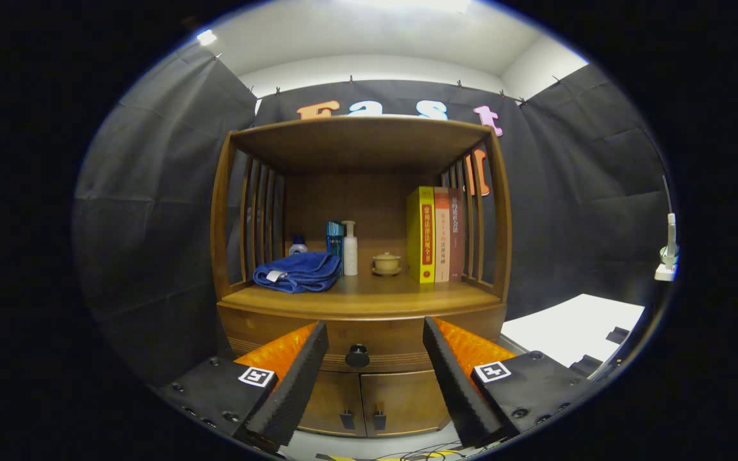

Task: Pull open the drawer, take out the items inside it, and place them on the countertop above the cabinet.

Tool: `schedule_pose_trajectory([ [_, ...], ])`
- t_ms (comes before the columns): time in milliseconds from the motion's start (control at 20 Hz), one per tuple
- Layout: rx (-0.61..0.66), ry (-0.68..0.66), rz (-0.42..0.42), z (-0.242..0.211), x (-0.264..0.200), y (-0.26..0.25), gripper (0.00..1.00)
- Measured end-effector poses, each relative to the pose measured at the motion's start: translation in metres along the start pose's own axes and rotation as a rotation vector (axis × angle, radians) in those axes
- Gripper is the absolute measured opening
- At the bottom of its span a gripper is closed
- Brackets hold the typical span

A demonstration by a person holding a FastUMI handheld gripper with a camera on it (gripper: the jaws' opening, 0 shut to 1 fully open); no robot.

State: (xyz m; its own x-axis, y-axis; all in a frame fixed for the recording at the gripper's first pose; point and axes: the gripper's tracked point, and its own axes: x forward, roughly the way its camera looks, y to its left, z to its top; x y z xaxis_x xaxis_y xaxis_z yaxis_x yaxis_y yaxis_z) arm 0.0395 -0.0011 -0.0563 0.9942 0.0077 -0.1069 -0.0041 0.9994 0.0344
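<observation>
A wooden cabinet (362,307) stands ahead of me. Its drawer (375,349) is closed, with a round dark knob (357,356) at its middle. My gripper (375,339) is open, its two fingers spread wide on either side of the knob and short of it, touching nothing. The countertop (369,296) above the drawer carries a folded blue towel (298,271), a white pump bottle (350,248), a blue box (334,239), a small bottle (298,246), a small lidded cup (386,262) and three upright books (435,235). The drawer's contents are hidden.
Below the drawer are two closed cabinet doors (369,402) with small dark handles. Slatted wooden sides and a top board enclose the shelf space. A white table (574,330) sits to the right. Cables lie on the floor beneath the fingers.
</observation>
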Motion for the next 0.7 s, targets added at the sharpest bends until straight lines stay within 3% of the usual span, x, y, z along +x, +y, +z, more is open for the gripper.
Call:
schedule_pose_trajectory([
  [350, -0.026, 0.147, 0.037, -0.065, 0.066, 0.019, 0.98],
  [700, -0.026, 0.220, 0.009, -0.107, 0.111, 0.016, 0.97],
])
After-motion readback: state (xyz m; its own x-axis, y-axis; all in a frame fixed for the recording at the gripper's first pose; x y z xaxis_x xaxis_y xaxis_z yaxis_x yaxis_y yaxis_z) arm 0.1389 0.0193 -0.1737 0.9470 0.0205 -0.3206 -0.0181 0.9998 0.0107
